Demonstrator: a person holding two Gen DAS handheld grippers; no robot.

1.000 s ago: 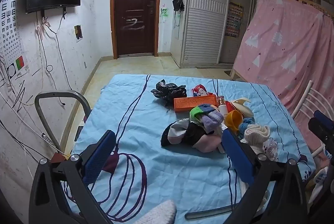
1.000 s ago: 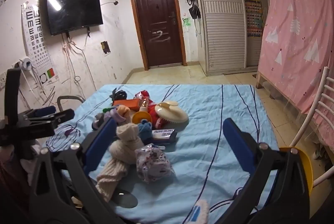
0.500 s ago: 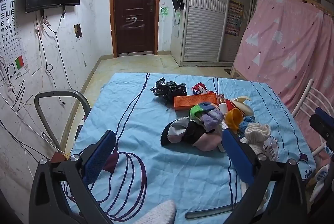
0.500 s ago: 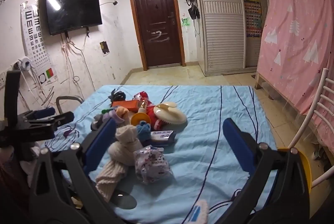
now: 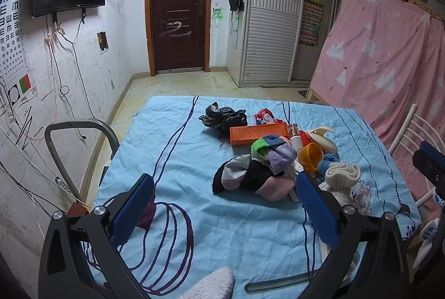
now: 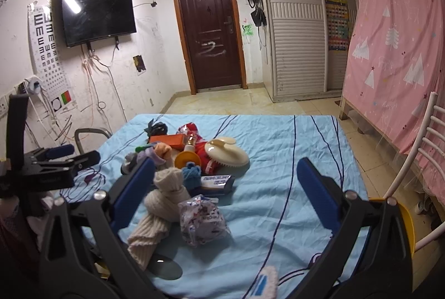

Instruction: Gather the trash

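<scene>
Left gripper: you are holding it above the counter, fingers apart, gripping nothing.
Right gripper: likewise spread and empty, likely poised to pick.
Crumpled wrapper: lying nearest, touching the cream sock.
Black bag: sitting farthest, beyond the orange box.

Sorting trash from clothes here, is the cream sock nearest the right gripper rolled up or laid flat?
Rolled: the cream sock is bunched into a ribbed bundle.
</scene>
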